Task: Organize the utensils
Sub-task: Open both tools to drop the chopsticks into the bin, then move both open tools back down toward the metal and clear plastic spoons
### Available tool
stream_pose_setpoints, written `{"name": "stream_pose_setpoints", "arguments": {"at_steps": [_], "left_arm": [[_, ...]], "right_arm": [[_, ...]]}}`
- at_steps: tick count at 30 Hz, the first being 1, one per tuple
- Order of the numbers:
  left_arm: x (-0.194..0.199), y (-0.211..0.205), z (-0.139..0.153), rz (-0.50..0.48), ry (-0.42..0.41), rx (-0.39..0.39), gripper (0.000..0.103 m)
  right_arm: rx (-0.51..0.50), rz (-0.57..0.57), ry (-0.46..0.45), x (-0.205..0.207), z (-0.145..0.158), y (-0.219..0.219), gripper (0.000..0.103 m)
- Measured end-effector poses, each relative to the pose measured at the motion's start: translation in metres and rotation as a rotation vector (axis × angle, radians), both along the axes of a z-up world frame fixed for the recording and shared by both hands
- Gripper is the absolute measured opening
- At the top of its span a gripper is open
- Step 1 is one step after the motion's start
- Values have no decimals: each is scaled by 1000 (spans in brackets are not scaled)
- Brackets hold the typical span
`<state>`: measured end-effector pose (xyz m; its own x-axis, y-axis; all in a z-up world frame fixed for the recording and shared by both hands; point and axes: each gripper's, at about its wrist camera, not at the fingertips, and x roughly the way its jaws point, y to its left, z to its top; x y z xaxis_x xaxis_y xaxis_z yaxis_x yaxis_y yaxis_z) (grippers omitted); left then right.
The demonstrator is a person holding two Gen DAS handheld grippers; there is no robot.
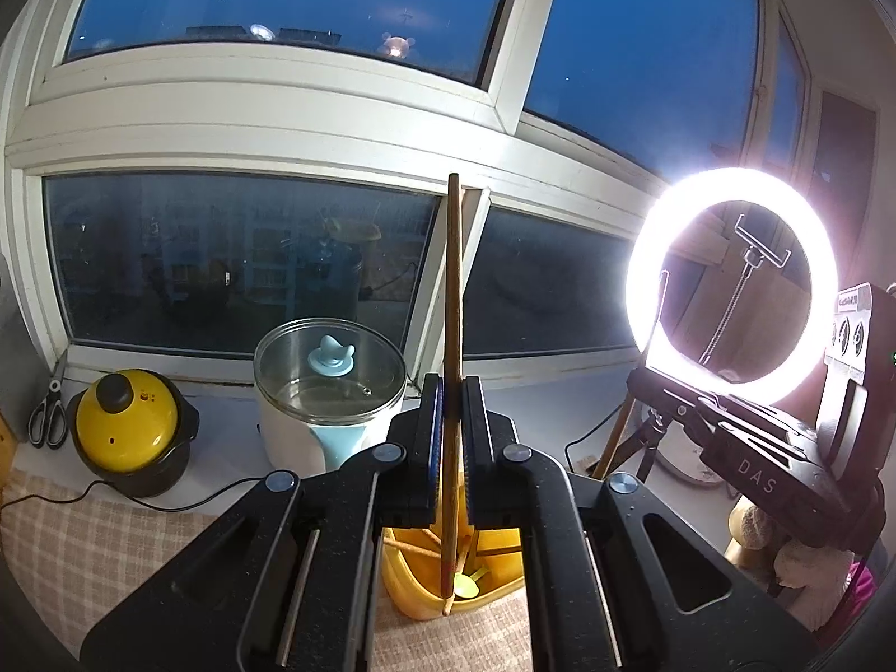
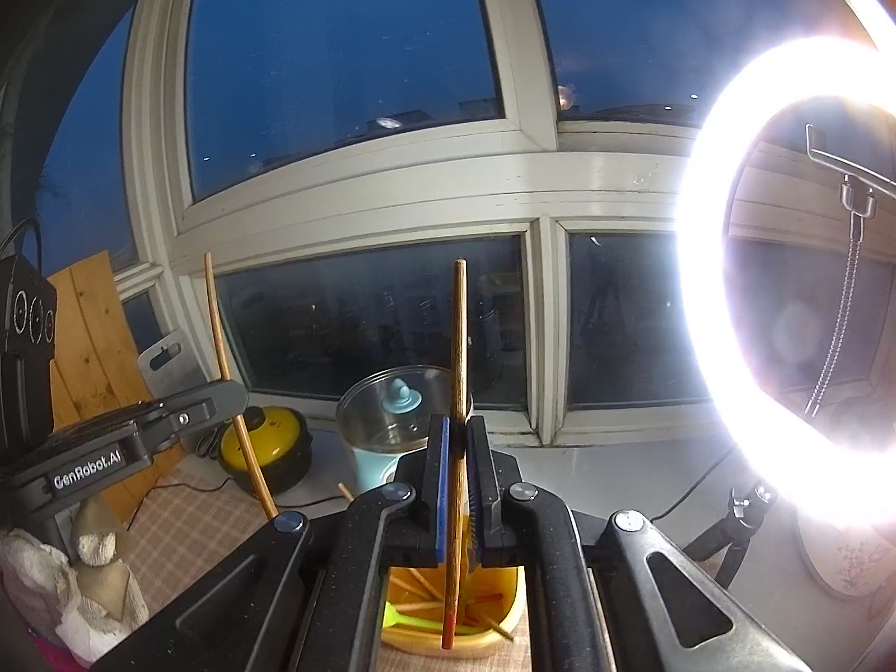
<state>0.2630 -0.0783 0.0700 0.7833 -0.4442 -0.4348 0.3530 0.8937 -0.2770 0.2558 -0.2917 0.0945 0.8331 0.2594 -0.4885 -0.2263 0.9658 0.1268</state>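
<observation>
Windowsill scissors [image 1: 47,411] solely in left view; right: leaning board [image 2: 92,347]

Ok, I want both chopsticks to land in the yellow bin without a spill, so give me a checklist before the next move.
1. Left tool shut on its chopstick: ok.
2. Right tool shut on its chopstick: ok.
3. Each stick roughly upright, lower end towards the yellow bin: ok.
4. Bin below each tool: ok.
5. Room in the bin among the utensils already there: cannot tell.
6. The two tools apart from each other: ok; the left tool shows at the left edge of the right wrist view.
</observation>
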Motion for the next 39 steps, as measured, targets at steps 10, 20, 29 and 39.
{"name": "stream_pose_setpoints", "arguments": {"at_steps": [10,20,29,39], "left_arm": [[17,-6,-19,2,32,18,4],[20,-8,-29,-16,54,18,4],[16,-10,-32,-25,71,23,4],[1,1,-35,-10,87,24,15]], "right_arm": [[-40,4,13,20,-17,13,3],[-44,18,77,28,-39,10,3],[-17,2,102,23,-45,-2,40],[-4,-16,113,5,-48,-12,58]]}}
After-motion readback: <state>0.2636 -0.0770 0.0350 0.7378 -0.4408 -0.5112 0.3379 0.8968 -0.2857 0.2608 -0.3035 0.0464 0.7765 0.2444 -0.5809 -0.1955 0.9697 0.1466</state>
